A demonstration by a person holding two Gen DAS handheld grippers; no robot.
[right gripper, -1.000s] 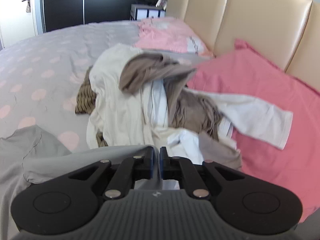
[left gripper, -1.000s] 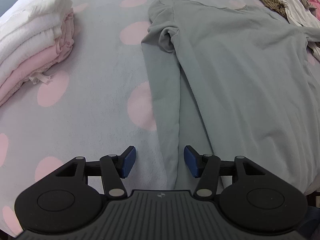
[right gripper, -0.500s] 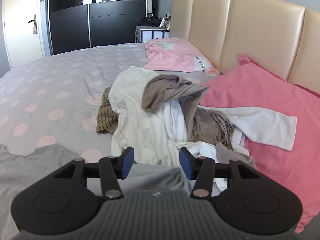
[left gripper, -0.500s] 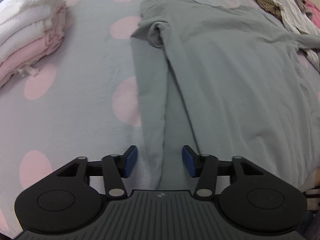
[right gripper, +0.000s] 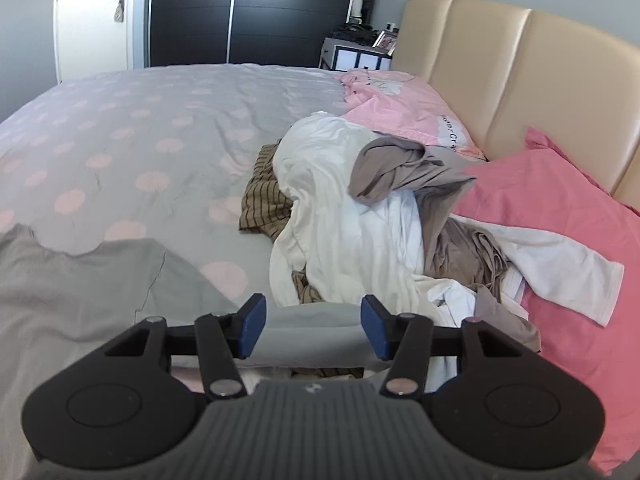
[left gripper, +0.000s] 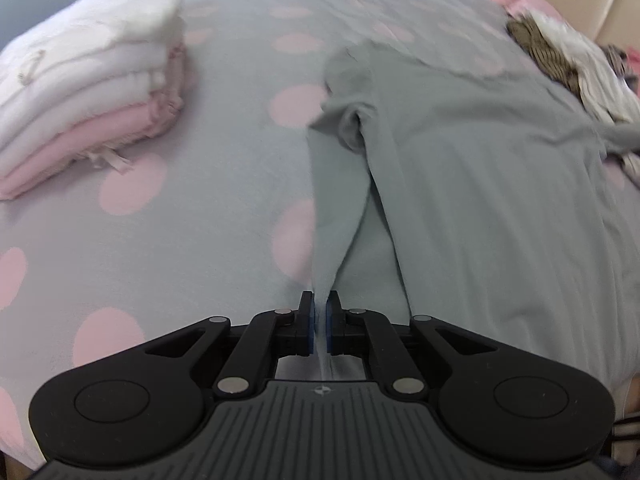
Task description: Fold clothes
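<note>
Since a second ago my left gripper (left gripper: 319, 322) has closed on the grey shirt's sleeve (left gripper: 334, 216) beside the folded stack (left gripper: 92, 92), my right gripper (right gripper: 313, 328) has spread empty (unfolded pile (right gripper: 360, 216) beyond the shirt waits).

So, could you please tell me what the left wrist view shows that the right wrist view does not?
Only the left wrist view shows the folded white and pink stack and the left gripper shut on the grey long-sleeved top's sleeve. Only the right shows the beige padded headboard, pink pillow and open right gripper. Both show the grey top and the unfolded clothes pile.
</note>
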